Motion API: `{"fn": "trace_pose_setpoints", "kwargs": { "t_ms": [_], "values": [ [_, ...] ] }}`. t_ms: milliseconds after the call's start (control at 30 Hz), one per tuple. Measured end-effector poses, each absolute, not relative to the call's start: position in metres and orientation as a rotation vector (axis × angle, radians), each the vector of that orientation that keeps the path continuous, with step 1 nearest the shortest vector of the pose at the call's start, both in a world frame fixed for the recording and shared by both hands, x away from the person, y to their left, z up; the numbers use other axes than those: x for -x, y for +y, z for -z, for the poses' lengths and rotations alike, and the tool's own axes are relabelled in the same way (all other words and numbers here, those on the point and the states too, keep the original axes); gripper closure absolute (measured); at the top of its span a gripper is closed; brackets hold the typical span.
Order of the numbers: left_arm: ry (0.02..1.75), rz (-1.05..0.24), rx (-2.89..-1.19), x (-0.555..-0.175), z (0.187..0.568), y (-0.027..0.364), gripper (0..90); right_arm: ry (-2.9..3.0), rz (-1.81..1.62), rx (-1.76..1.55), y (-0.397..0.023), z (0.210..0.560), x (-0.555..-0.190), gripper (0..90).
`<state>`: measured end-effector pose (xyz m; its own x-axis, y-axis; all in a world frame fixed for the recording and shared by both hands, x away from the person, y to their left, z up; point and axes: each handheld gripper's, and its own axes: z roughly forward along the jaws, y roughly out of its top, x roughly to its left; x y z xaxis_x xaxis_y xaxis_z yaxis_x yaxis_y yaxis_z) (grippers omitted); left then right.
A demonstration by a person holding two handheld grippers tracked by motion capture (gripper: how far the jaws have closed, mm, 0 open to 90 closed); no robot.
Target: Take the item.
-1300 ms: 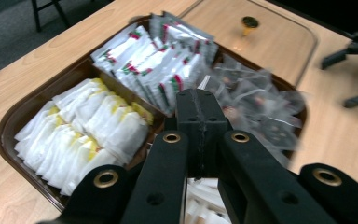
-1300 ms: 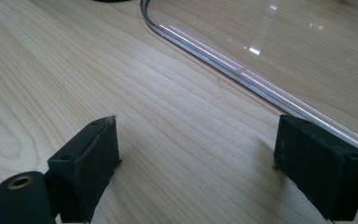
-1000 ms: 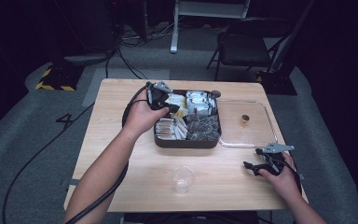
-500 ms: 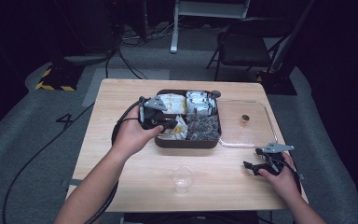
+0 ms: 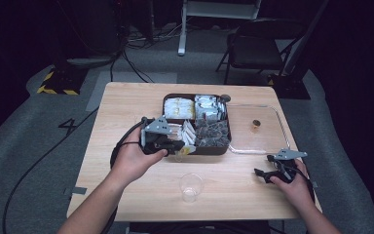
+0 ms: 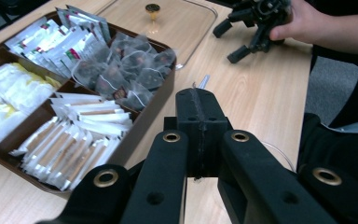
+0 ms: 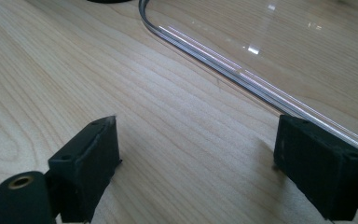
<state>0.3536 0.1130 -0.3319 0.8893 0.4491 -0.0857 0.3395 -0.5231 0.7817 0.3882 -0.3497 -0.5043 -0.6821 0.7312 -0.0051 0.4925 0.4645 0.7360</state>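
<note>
Honestly, my left gripper (image 5: pixel 177 146) is pinched shut, maybe on a sachet (image 5: pixel 184 151) meant for the cup (image 5: pixel 191 185) at 6 o'clock, while the right gripper (image 5: pixel 264 171) rests wide open and empty at 4.

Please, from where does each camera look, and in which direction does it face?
High view: above the person's side, facing forward and down on the table; both forearms, the left gripper and the right gripper show.
Left gripper view: on that gripper, looking along its shut jaws past the tray; the person's right hand shows.
Right gripper view: low over the wood, looking between its open jaws.
Shared: all three show the clear lid.
</note>
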Motion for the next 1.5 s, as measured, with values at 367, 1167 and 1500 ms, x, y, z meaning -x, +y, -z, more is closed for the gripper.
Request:
{"fn": "trace_pose_setpoints", "kwargs": {
  "t_ms": [367,1167,1500],
  "values": [
    [0.531,-0.116,-2.190,-0.332,0.346,0.109,90.0,2.397,-1.049,-1.039,-0.350,0.504,-0.388,14.0],
    [0.480,-0.011,-2.282,-0.315,0.379,0.089,90.0,2.395,-1.048,-1.042,-0.349,0.504,-0.388,14.0],
    [0.477,0.025,-2.221,-0.319,0.381,0.088,73.1,2.395,-1.048,-1.043,-0.349,0.504,-0.388,14.0]
  ]
}}
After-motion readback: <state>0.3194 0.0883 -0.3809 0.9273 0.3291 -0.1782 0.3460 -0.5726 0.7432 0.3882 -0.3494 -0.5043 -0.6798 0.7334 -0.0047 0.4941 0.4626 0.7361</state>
